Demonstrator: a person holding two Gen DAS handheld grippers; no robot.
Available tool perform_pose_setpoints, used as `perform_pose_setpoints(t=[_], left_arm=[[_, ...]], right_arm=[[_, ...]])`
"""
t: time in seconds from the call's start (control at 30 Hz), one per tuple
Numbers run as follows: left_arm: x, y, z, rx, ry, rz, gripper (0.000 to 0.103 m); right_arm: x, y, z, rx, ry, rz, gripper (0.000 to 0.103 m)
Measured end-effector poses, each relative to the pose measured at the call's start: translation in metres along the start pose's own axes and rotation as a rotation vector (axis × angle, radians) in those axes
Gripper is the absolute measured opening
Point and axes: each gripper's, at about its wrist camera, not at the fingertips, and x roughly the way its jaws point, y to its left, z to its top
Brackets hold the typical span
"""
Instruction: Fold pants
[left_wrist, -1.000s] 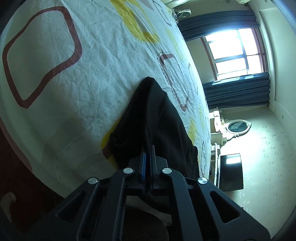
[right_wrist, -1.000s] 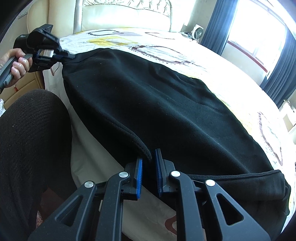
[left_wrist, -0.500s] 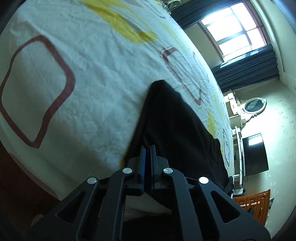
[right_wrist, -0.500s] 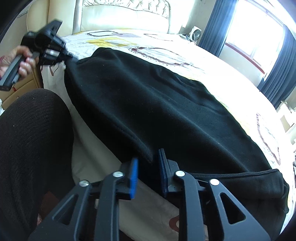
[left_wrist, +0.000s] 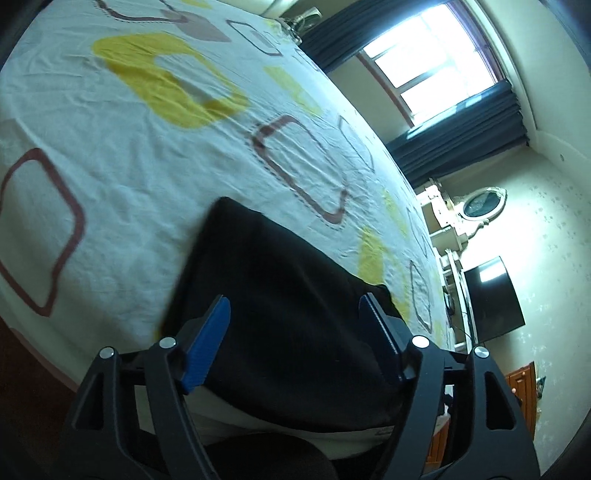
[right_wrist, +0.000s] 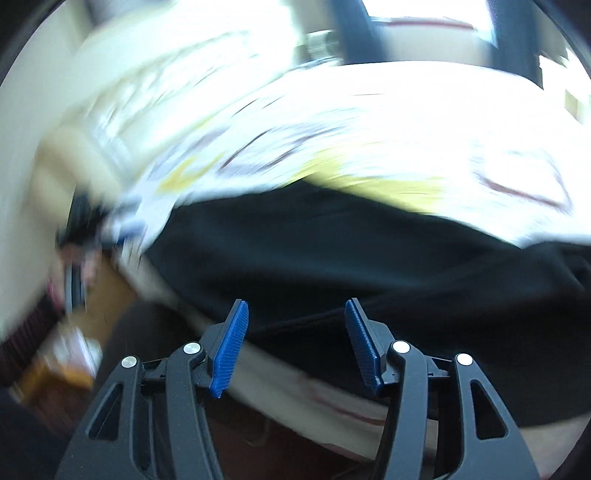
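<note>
**Black pants flat at the bed's near edge, both tongs spread**

The pants are matte black, soft and knit-like, lying smooth on a crinkled white bedsheet printed with rounded maroon outlines and solid yellow blocks. From the left wrist they form a long dark slab with 1 squared, slightly rounded corner at the far end – the near end drops below the gripper frame and is cut off. The left gripper has just been opening; its 2 ribbed blue pads stand wide apart above the cloth, pressing nothing. The right gripper has likewise just been opening, its pads clear of the folded hem edge beneath. The right wrist view is heavily smeared – the far gripper and hand at its left are barely legible.
</note>
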Motion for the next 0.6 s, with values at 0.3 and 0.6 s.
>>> perform_pose_setpoints(t=[0.3, 0.6], left_arm=[[0.081, -0.059, -0.015, 0.076, 0.046, -0.002, 0.082], [0.113, -0.046, -0.024, 0.048, 0.030, 0.063, 0.098]], right_arm=[[-0.173, -0.286, -0.052, 0.647, -0.244, -0.408, 0.055], [-0.169, -0.389, -0.125, 0.910, -0.137, -0.306, 0.035]])
